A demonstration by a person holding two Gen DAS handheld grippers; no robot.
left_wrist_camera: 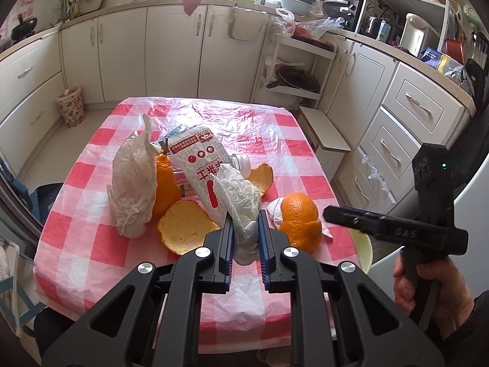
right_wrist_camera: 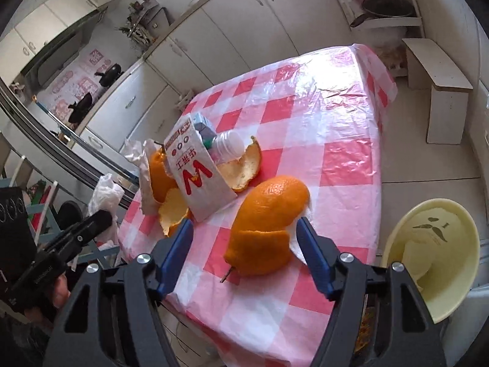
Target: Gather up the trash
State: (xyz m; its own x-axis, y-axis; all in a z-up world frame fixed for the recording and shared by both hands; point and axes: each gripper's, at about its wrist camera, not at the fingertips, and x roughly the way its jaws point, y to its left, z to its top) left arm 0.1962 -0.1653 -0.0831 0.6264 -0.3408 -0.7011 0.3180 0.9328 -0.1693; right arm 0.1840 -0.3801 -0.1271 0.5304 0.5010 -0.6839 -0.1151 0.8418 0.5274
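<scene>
A table covered with a pink-and-white checked plastic cloth point(left_wrist_camera: 262, 140) fills the middle of the left wrist view, in a kitchen with cream cabinets point(left_wrist_camera: 171, 49) running along the back and the right side. A worktop crowded with bowls, bags and pots crosses the top of the frame, and a patterned bin point(left_wrist_camera: 71, 106) stands on the floor at the left. A small white stool point(left_wrist_camera: 328, 136) sits just beyond the table's right edge.

The trash lies grouped near the table's front. In the left wrist view the left gripper point(left_wrist_camera: 246, 238) at bottom centre is clamped on a crumpled white tissue point(left_wrist_camera: 241, 205), its blue pads pressed against the wad. Behind it lies a red-and-white paper bag point(left_wrist_camera: 198, 165) with a bottle cap showing beside it, a crumpled plastic bag point(left_wrist_camera: 134, 183) at the left, and pieces of orange peel point(left_wrist_camera: 183, 226) around them.

In the right wrist view the right gripper point(right_wrist_camera: 244, 238) at bottom centre has its jaws spread wide on either side of a large curl of orange peel point(right_wrist_camera: 266, 223) resting on the cloth; the pads do not press on it. A pale yellow bowl point(right_wrist_camera: 458, 275) sits at the lower right, off the table's edge. The person's hand point(left_wrist_camera: 428, 290) holding the right gripper shows at the lower right of the left wrist view.
</scene>
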